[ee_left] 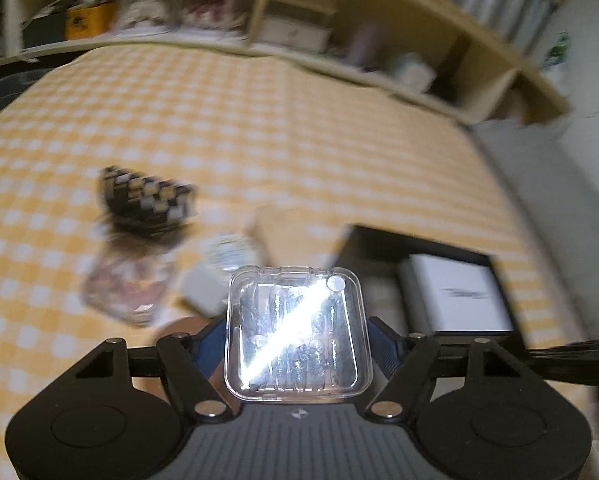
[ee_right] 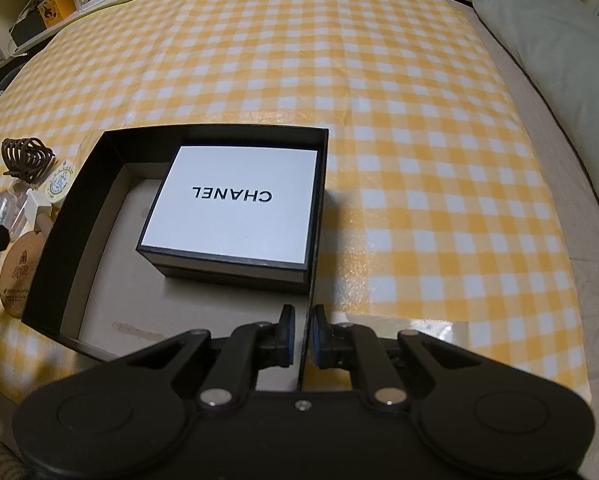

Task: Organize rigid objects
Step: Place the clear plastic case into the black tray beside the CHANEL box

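Note:
My left gripper [ee_left: 297, 342] is shut on a clear plastic case [ee_left: 297, 330] with small dark items inside, held above the yellow checked cloth; glare crosses its lid. My right gripper [ee_right: 303, 336] is shut on the right wall of an open black box [ee_right: 79, 208], which holds a white-lidded Chanel box [ee_right: 235, 208] at its far right. The black box [ee_left: 383, 248] and white box [ee_left: 455, 296] also show to the right in the blurred left wrist view.
Left of the black box lie a brown coiled hair tie [ee_right: 25, 156], a small round tin [ee_right: 59, 184], a cork coaster [ee_right: 17, 272] and clear items. A black-and-white checked object [ee_left: 147, 200] sits on the cloth. Shelves [ee_left: 339, 28] stand behind; a grey pillow [ee_right: 559, 60] lies right.

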A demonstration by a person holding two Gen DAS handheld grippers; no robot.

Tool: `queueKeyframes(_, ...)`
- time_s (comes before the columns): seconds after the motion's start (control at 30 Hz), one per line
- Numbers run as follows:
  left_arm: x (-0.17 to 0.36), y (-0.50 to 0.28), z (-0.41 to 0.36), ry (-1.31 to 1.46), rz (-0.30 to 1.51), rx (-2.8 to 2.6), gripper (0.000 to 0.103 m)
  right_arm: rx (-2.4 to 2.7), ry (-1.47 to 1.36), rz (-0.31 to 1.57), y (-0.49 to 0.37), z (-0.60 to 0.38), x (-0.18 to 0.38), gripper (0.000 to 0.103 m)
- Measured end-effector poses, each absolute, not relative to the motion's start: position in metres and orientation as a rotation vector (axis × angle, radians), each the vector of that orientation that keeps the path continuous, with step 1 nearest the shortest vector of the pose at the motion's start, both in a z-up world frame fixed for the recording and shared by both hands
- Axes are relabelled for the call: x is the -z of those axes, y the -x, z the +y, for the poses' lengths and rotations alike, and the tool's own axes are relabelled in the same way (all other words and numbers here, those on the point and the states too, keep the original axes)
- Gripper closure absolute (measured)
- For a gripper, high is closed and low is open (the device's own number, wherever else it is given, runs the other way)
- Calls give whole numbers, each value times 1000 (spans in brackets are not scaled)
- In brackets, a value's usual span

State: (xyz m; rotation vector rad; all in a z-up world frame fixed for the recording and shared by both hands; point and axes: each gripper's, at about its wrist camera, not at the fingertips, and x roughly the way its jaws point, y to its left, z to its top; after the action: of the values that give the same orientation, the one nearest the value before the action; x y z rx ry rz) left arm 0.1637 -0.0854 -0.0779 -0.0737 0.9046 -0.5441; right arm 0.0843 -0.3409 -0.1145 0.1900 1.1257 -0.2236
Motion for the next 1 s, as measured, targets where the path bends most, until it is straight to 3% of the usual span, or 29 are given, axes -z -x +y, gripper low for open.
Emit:
queueKeyframes(0.3,76,-136,-137,97,927,667,30,224,-189,1126,-84,-341,114,94)
queueKeyframes(0.7,94,-142,-138,141,973,619,28,225,-189,1126,-84,-341,114,94)
queueKeyframes(0.8,96,-146,-137,149,1003,623,17,225,-188,1126,-84,-341,115,94)
queueKeyframes(1.0,97,-144,-139,122,1022,626,17,225,-188,1127,-85,-340,114,94)
